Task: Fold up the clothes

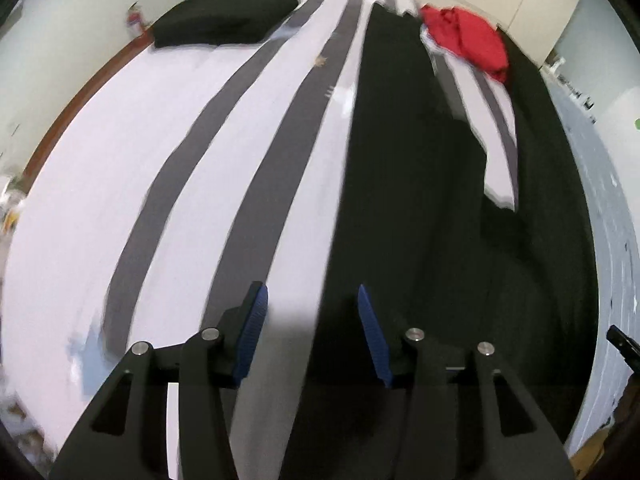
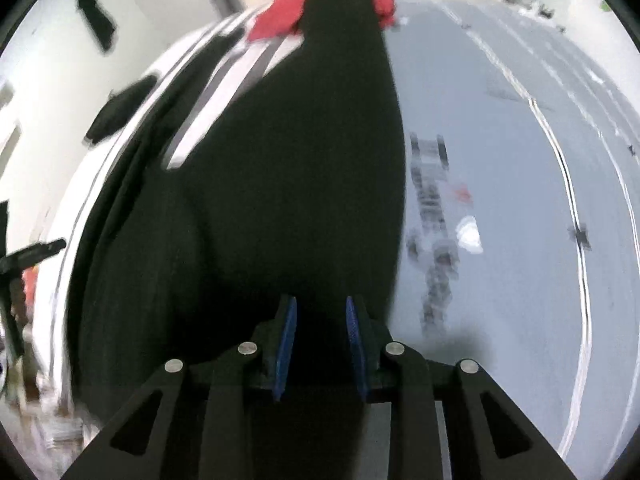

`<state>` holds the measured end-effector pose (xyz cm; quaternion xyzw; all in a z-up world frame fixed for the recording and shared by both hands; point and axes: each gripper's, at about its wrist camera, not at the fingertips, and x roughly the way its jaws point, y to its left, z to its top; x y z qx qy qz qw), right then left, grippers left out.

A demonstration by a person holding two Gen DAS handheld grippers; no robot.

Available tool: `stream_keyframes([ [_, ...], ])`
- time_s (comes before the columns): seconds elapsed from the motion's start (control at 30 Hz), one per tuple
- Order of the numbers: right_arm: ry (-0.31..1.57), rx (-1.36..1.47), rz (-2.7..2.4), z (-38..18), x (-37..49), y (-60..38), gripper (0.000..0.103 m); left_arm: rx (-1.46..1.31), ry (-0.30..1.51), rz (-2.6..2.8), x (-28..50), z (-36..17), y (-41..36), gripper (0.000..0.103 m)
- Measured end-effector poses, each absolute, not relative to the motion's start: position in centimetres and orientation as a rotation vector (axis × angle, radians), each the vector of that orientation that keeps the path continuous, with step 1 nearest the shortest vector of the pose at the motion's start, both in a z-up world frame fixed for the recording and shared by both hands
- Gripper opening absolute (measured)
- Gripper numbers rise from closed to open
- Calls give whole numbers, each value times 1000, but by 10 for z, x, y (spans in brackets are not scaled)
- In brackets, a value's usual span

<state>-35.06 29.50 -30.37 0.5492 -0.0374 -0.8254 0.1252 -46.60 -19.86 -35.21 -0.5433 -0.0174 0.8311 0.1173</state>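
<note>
A long black garment [image 1: 420,184] lies spread along the right side of the white, grey-striped bed cover [image 1: 120,184]. My left gripper [image 1: 312,292] is open, its blue pads [image 1: 254,320] apart over the garment's near left edge. In the right wrist view the same black garment [image 2: 280,160] fills the middle. My right gripper [image 2: 321,304] has its blue pads [image 2: 288,340] partly apart just above the garment's near end, with nothing seen between them. A red garment [image 1: 468,36] lies crumpled at the far end, also in the right wrist view [image 2: 276,20].
A folded black item [image 1: 224,18] sits at the bed's far left corner. A striped white cloth [image 1: 492,120] lies on the black garment. The pale floor [image 2: 520,200] is to the right of the bed. A wall and cupboards stand beyond.
</note>
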Motion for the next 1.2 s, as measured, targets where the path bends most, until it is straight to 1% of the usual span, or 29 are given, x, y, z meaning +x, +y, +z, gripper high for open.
stream_keyframes([
  [0.13,-242,1552,-2472,-318,-408,267,24,-1496,-5,2419,-530,-353,-169,44],
  [0.23,-255,1521,-2509,-325,-438,249,25,-1478,51,2412,-551,-362,-151,46],
  [0.33,-229,1536,-2508,-333,-452,242,26,-1499,79,2383,-574,-368,-138,47],
  [0.4,-210,1546,-2507,-339,-462,238,26,-1536,90,2329,-592,-384,-122,47],
  [0.43,-201,1551,-2506,-342,-467,236,26,-1546,92,2311,-596,-389,-118,45],
  [0.5,-182,1562,-2505,-347,-477,231,26,-1539,86,2297,-591,-386,-121,14],
  [0.53,-173,1567,-2504,-350,-482,229,26,-1535,84,2291,-589,-385,-123,9],
  [0.57,-173,1577,-2504,-353,-482,229,26,-1538,60,2286,-588,-384,-126,3],
  [0.6,-172,1582,-2506,-354,-482,230,26,-1549,15,2290,-590,-382,-133,2],
  [0.8,-167,1609,-2517,-359,-482,235,26,-1557,-119,2346,-601,-367,-178,2],
  [1.07,-156,1643,-2531,-365,-481,240,26,-1622,-174,2418,-614,-376,-215,0],
  [1.13,-150,1646,-2534,-365,-482,239,26,-1616,-275,2398,-616,-375,-224,1],
  [1.17,-150,1649,-2535,-364,-482,238,26,-1610,-318,2378,-615,-373,-227,4],
  [1.2,-150,1651,-2537,-363,-483,237,26,-1605,-326,2355,-613,-372,-227,13],
])
